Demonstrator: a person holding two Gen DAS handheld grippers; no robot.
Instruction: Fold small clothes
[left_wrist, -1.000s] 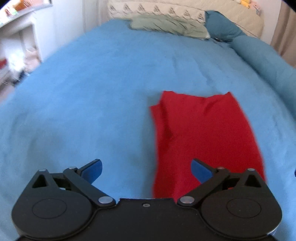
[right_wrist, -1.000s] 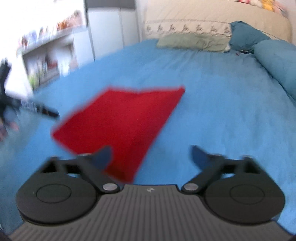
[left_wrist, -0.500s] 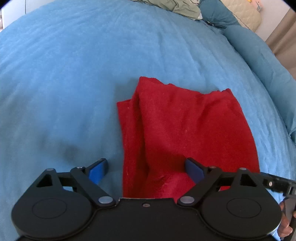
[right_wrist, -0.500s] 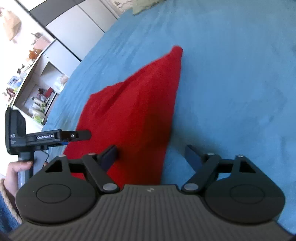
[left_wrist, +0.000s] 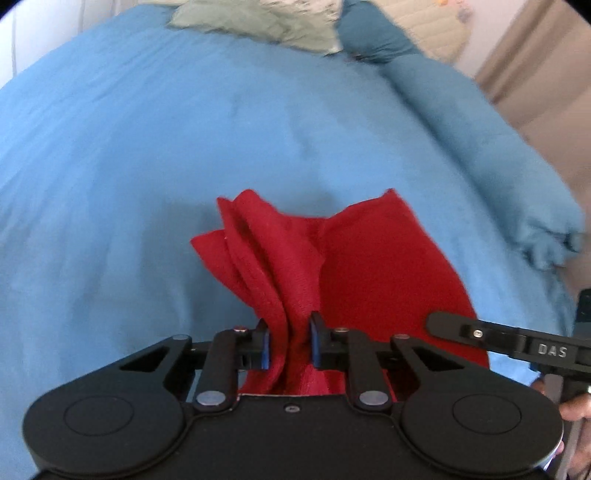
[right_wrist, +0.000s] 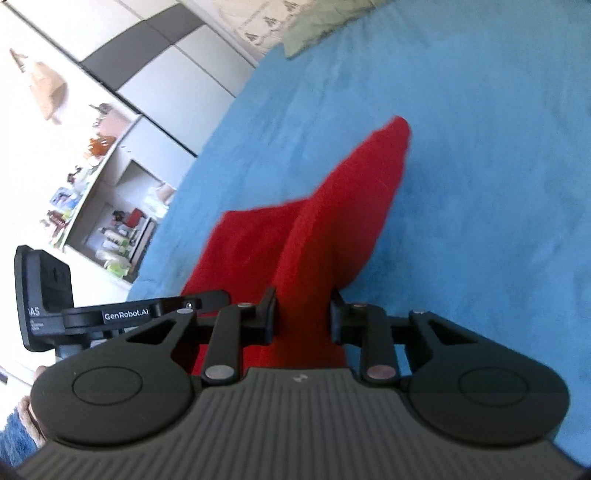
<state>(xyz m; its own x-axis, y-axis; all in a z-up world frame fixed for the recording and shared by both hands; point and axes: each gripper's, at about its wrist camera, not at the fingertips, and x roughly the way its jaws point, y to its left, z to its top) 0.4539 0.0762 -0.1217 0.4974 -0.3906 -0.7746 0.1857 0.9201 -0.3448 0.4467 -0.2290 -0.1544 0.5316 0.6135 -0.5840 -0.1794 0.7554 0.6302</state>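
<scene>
A small red cloth (left_wrist: 369, 266) lies on the blue bedspread (left_wrist: 147, 166), its near edge gathered and raised in folds. My left gripper (left_wrist: 290, 347) is closing its jaws, and the blue pads (left_wrist: 264, 350) squeeze a bunched near-left corner of the cloth. In the right wrist view the red cloth (right_wrist: 332, 229) rises in a ridge toward my right gripper (right_wrist: 303, 317), whose jaws are also closing, with the fabric filling the gap between the black fingers (right_wrist: 269, 314). The two grippers sit side by side, and each shows at the edge of the other's view.
Pillows (left_wrist: 258, 22) lie at the head of the bed. A rolled blue duvet (left_wrist: 480, 129) runs along the right side. Shelves with bottles (right_wrist: 103, 206) and a white wardrobe (right_wrist: 166, 66) stand left of the bed. A hand (left_wrist: 576, 410) holds the right gripper's handle.
Both grippers' jaws have narrowed from wide open onto the cloth's near edge. The cloth, flat before, now bunches and lifts at the near side.
</scene>
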